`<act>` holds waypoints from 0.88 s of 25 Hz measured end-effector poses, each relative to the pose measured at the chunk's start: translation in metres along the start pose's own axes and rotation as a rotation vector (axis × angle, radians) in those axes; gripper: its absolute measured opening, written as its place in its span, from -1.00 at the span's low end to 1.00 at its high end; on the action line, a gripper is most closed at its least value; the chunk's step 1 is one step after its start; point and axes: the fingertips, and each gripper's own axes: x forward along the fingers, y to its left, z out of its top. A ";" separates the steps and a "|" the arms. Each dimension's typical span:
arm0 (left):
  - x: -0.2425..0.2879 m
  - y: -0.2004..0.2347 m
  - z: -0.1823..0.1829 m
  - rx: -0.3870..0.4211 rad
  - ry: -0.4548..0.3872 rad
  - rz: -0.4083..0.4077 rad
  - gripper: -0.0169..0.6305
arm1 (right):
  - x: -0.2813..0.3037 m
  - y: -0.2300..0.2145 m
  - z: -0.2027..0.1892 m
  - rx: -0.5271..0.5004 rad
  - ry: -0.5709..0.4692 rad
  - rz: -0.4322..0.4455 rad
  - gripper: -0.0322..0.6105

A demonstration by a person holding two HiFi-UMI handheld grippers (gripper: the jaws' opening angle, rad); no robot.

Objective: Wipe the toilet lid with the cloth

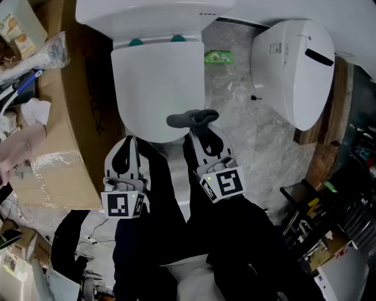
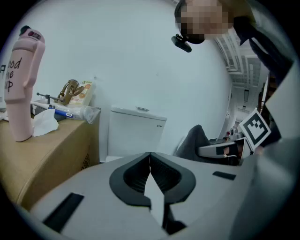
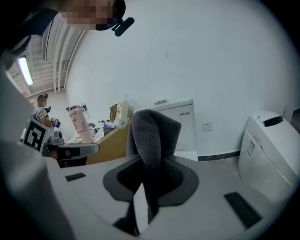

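**Asker:** What are you carrying right now?

**Me:** I am clamping a dark grey cloth [image 3: 152, 136] in my right tongs [image 1: 202, 134]. They are pinching it low down, so a thick fold is bulging out past the tips. I am holding it that way so the soft bulk, not the tongs, should be what meets the toilet lid [image 1: 158, 88].

**Asker:** And where is the cloth sitting?

**Me:** It is hanging at the front edge of the toilet lid, the end nearest me. I cannot tell whether it is touching the lid or hovering just above it.

**Asker:** What is your other hand doing?

**Me:** My left tongs [image 1: 126, 144] are clenched with nothing between them. I am parking them just off the lid's front-left corner, clear of the path, since one cloth seems to need only one grip.

**Asker:** Why are you starting from that end?

**Me:** The lid is lying shut and flat, running away from me toward the tank [image 1: 147, 17] behind it. I judge the wiping is not yet under way. Starting at the front is giving me the whole length to push across.

**Asker:** Is anything crowding you?

**Me:** A cardboard box [image 1: 64, 147] is standing just left of the lid, and a second toilet [image 1: 294, 70] is sitting well apart to its right.
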 end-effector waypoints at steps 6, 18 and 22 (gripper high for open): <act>0.002 0.000 -0.001 -0.002 -0.002 0.001 -0.91 | 0.001 -0.002 -0.002 -0.003 0.000 -0.002 -0.67; 0.010 -0.004 -0.003 -0.001 0.007 -0.006 -0.91 | 0.008 -0.008 -0.004 -0.004 0.010 0.001 -0.67; 0.013 -0.005 -0.005 -0.002 0.014 -0.010 -0.91 | 0.016 -0.017 -0.010 -0.065 0.034 0.016 -0.67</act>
